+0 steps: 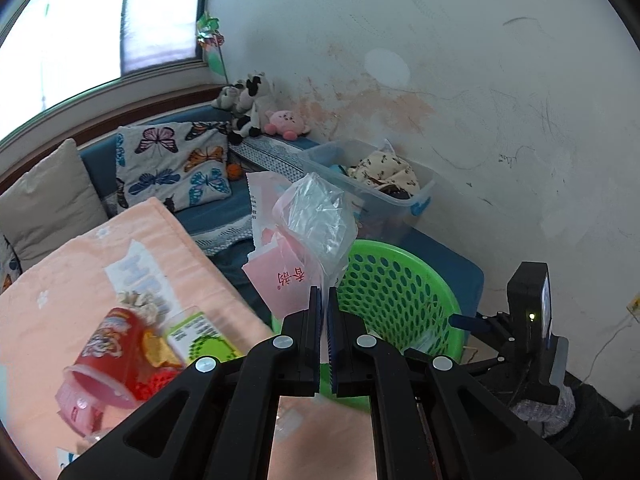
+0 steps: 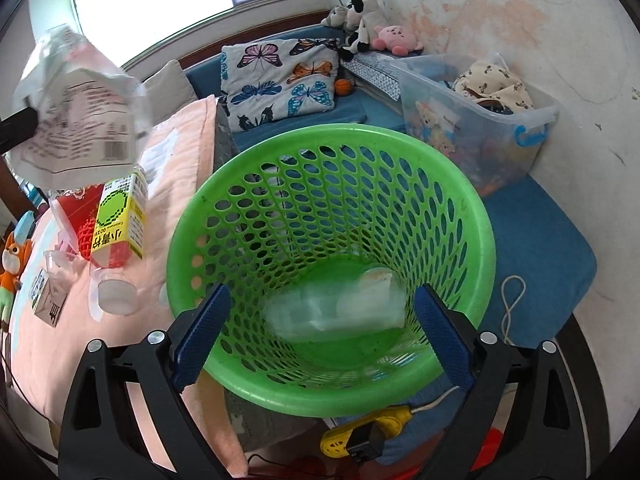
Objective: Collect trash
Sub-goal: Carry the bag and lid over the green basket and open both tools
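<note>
My left gripper point(image 1: 324, 300) is shut on a clear and pink plastic wrapper point(image 1: 304, 236) and holds it up just left of the green mesh basket point(image 1: 400, 292). The wrapper also shows at the upper left of the right wrist view point(image 2: 76, 112). My right gripper point(image 2: 320, 332) is open and empty, its fingers point(image 2: 200, 328) either side of the basket's near rim point(image 2: 476, 216). A clear wrapper point(image 2: 340, 304) lies in the basket's bottom. More trash lies on the pink blanket point(image 1: 80, 264): a red cup point(image 1: 104, 356), a yellow-green carton point(image 2: 120, 216), a clear cup point(image 2: 116, 292).
A clear storage bin point(image 2: 480, 120) with clothes stands behind the basket by the wall. A butterfly pillow point(image 2: 280, 76) and plush toys point(image 2: 372, 24) lie on the blue sofa. A yellow power strip point(image 2: 360, 432) lies below the basket. The right gripper's body point(image 1: 528, 320) shows in the left wrist view.
</note>
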Action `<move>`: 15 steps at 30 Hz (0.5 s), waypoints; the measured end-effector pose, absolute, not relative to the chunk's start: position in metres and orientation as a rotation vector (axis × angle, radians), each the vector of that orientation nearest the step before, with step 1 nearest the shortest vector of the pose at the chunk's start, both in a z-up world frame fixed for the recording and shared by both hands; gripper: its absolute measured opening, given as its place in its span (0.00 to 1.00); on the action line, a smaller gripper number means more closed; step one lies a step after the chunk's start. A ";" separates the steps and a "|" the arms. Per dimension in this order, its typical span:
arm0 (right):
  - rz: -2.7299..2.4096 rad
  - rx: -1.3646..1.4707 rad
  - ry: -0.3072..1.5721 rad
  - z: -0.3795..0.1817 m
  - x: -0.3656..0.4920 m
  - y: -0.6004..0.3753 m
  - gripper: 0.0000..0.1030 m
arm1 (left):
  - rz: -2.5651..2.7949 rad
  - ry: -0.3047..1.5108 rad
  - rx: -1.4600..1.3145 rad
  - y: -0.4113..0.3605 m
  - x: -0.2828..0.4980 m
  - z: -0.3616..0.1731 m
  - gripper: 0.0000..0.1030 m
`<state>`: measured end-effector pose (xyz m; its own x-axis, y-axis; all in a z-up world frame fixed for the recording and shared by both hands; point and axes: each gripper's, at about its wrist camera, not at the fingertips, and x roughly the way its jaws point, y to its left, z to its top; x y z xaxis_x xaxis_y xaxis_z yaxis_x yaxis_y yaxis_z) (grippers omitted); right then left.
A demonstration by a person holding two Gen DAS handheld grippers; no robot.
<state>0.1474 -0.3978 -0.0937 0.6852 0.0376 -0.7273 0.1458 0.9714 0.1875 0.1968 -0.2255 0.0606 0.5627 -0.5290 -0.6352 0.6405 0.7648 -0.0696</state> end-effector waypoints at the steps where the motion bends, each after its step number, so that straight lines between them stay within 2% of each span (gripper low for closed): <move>1: -0.061 0.240 0.814 -0.093 0.146 -0.399 0.90 | -0.698 0.693 0.182 -0.231 0.198 0.058 0.03; 15: -0.081 0.235 0.765 -0.083 0.109 -0.403 0.90 | -0.739 0.805 0.229 -0.281 0.212 0.017 0.05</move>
<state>0.1087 -0.4029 -0.0830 0.7199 0.0128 -0.6940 0.1574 0.9708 0.1812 0.2121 -0.2810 0.0174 0.4619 -0.5117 -0.7244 0.6781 0.7302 -0.0834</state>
